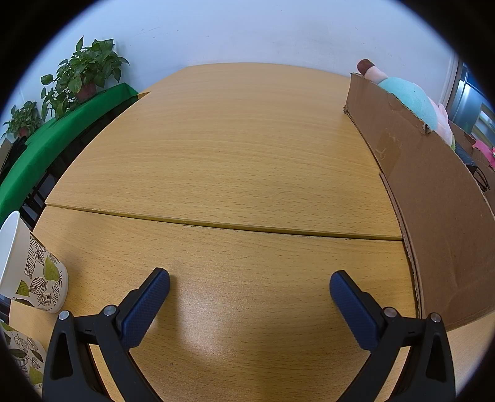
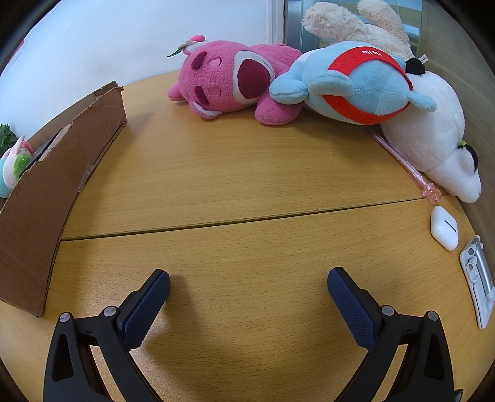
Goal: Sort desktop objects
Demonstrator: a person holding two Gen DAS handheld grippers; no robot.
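We hold both grippers low over the wooden worktop (image 1: 235,148), each with jaws released and nothing between them. The left gripper (image 1: 249,283) faces bare wood crossed by a seam between two panels. To its right stands a cardboard box (image 1: 433,198), its side wall touching the worktop; a plush with a mint-green body (image 1: 411,99) shows above the torn rim. At the left edge of that view stands a leaf-printed paper cup (image 1: 37,278), with part of a second like item (image 1: 21,355) below it. Potted plants (image 1: 83,71) sit on a green-covered surface (image 1: 62,133) beyond the worktop.

The right gripper (image 2: 248,281) faces the items awaiting sorting, all well apart from its fingers. At the far edge lies a pink plush bear (image 2: 229,80) on its side, touching a blue plush with a red band (image 2: 359,83). A white plush (image 2: 433,136) lies just beside the blue one, and a cream fluffy plush (image 2: 349,24) sits behind them. A pink pen (image 2: 405,164) lies along the white plush — its ornamental end near a white earbud case (image 2: 444,227). A white clip-like holder (image 2: 478,278) lies near the case at the right edge. The box appears at the left of this view, a small plush visible inside
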